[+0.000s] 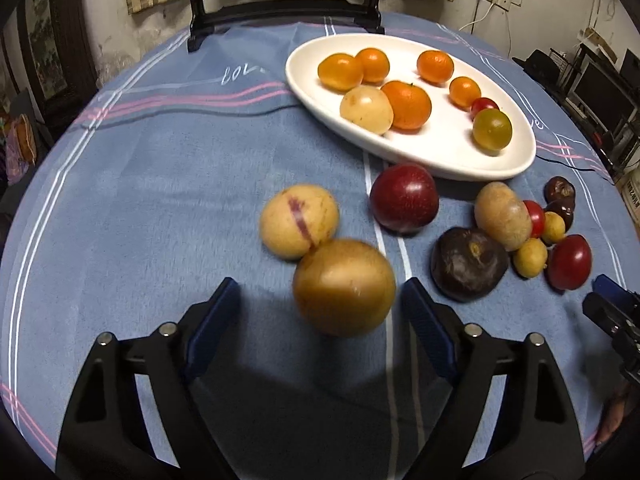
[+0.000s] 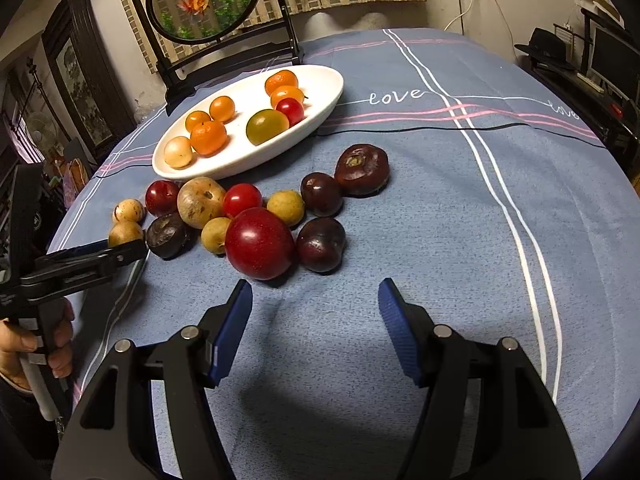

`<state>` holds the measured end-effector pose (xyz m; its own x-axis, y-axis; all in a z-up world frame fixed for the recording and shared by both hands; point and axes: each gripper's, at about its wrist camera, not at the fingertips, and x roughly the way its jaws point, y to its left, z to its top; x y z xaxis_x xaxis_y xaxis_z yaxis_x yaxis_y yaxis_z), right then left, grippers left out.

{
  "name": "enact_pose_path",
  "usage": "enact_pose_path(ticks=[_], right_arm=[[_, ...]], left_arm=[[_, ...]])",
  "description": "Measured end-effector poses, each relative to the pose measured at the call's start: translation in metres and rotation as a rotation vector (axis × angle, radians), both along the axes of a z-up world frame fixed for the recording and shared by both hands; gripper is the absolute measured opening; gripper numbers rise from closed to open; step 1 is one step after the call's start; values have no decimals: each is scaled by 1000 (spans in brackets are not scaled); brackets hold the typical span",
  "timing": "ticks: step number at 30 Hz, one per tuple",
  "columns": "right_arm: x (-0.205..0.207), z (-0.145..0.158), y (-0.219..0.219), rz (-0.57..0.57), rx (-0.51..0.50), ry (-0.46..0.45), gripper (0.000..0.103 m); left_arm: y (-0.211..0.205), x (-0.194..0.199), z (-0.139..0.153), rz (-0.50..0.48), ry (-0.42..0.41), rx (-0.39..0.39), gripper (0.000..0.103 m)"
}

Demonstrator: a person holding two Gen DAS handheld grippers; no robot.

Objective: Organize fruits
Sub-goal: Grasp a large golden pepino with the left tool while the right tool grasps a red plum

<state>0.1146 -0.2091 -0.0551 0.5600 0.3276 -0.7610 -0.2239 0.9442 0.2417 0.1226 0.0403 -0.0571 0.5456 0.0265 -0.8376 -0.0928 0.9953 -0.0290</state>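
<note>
A white oval plate [image 1: 508, 164] [image 2: 320, 104] holds several oranges, a pale fruit, a green tomato and a red cherry tomato. Loose fruit lies on the blue cloth. In the left wrist view my left gripper [image 1: 320, 292] is open, with a blurred tan round fruit [image 1: 344, 286] between its fingertips and a pale striped fruit [image 1: 298, 220] just beyond. A red plum [image 1: 404, 198] lies further right. My right gripper [image 2: 316, 300] is open and empty, just short of a big red plum [image 2: 258, 242] and dark plums [image 2: 320, 244].
A framed round ornament on a black stand [image 2: 204, 0] stands behind the plate. A black cable [image 2: 460, 126] runs over the cloth at the right. The left gripper's arm [image 2: 80, 260] reaches in from the left in the right wrist view.
</note>
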Motion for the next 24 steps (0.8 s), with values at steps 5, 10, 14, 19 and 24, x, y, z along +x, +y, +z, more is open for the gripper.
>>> enact_pose_path(ticks=[5,10,14,19,24], right_arm=[[0,0,0,-4,-4,1,66],[-4,6,9,8,-69,-37,66],[-4,14,25,65,-111,-72,66],[3,21,49,132,-212,-133,66],[12,15,71,204,-326,-147,66]], left_arm=[[-1,1,4,-30,-20,-4,49],[2,-6,5,-41,-39,-38,46],[5,-14,5,-43,-46,-52,45],[9,-21,5,-57,-52,-65,45],[12,-22,4,-65,-53,-83,46]])
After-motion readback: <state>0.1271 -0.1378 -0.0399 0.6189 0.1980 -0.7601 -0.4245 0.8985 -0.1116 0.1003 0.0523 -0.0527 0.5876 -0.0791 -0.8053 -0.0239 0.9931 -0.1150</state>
